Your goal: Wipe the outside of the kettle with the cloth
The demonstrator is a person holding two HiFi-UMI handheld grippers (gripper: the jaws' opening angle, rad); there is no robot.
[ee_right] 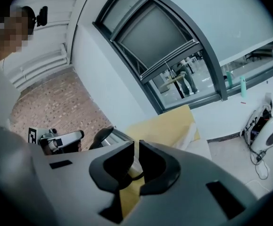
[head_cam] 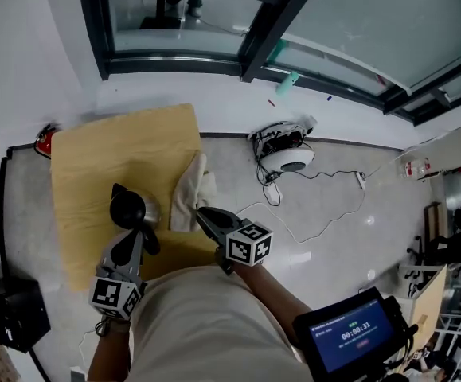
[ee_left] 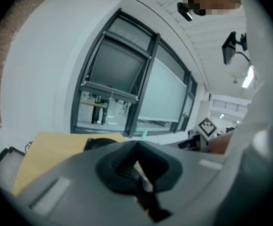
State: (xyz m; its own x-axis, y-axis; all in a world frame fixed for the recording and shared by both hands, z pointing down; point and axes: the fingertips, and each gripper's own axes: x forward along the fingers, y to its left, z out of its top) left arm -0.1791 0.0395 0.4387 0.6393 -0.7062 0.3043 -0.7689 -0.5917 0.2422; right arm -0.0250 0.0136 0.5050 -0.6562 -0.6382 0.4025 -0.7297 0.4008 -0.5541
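Head view: the kettle point(head_cam: 147, 211) is seen upright on a yellow board point(head_cam: 95, 157) at 9 o'clock of centre, lid point(head_cam: 126, 205) shut and contents hidden, its black handle point(head_cam: 149, 241) turned toward 6 o'clock and clamped in the left gripper point(head_cam: 137, 233). At its 3 o'clock the cloth point(head_cam: 189, 189) is stretched from 12 to 6 o'clock, its near edge pinched by the right gripper point(head_cam: 201, 212), whose jaws are closed to a slit.
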